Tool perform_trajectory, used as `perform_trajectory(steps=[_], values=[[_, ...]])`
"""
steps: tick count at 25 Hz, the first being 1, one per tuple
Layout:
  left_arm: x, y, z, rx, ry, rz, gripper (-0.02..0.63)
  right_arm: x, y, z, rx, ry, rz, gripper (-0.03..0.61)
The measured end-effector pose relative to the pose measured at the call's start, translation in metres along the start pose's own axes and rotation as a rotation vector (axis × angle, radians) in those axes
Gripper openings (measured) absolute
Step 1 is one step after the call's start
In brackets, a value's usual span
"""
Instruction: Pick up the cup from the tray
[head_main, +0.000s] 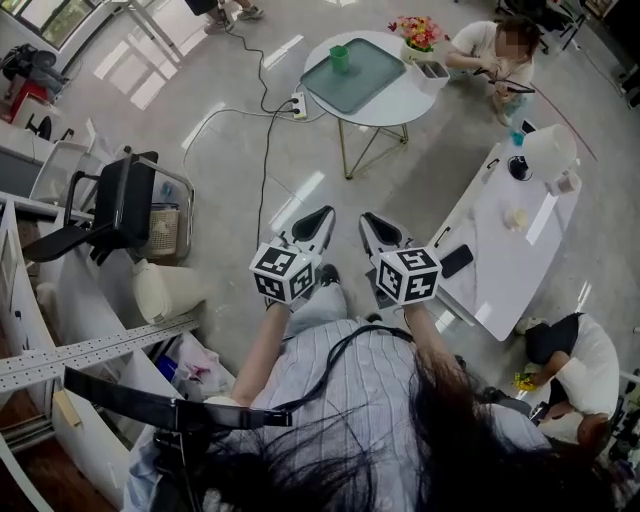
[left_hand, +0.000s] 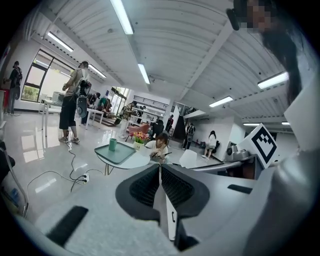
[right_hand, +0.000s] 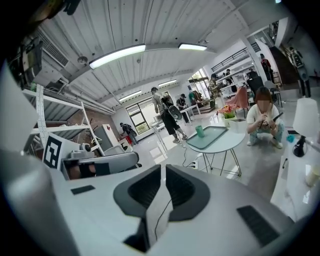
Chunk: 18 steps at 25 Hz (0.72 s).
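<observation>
A green cup (head_main: 340, 58) stands upright on a teal tray (head_main: 365, 80) on a round white table (head_main: 400, 100), far ahead across the floor. From the left gripper view the cup (left_hand: 113, 144) and tray (left_hand: 120, 155) look small and distant, and likewise the cup (right_hand: 199, 131) and tray (right_hand: 215, 137) from the right gripper view. My left gripper (head_main: 318, 222) (left_hand: 160, 167) and right gripper (head_main: 372, 228) (right_hand: 163, 170) are held side by side in front of me. Both point toward the table, well short of it. Each has its jaws together with nothing between them.
A person (head_main: 495, 55) crouches beside the round table, next to a flower box (head_main: 418, 32). A power strip (head_main: 297, 104) with cables lies on the floor before the table. A long white table (head_main: 510, 240) runs along the right, a black chair (head_main: 120, 200) and shelving along the left.
</observation>
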<state>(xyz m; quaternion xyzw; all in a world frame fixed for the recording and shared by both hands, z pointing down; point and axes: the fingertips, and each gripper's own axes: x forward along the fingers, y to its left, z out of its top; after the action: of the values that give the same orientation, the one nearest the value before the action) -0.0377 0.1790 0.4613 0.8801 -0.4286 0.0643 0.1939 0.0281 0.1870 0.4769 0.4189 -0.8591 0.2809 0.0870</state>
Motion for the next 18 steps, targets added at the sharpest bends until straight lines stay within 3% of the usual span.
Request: perform_trajectory(steps=[11,18], values=[[0.025,0.073,0.034,0.053,0.011,-0.078,0.015,0.081,0.007,0.045,-0.014,-0.029,-0.034,0.048],[0.028,0.097,0.03,0.032,0.034,-0.098,0.015,0.106,0.012,0.048,-0.011,-0.016,-0.048,0.048]])
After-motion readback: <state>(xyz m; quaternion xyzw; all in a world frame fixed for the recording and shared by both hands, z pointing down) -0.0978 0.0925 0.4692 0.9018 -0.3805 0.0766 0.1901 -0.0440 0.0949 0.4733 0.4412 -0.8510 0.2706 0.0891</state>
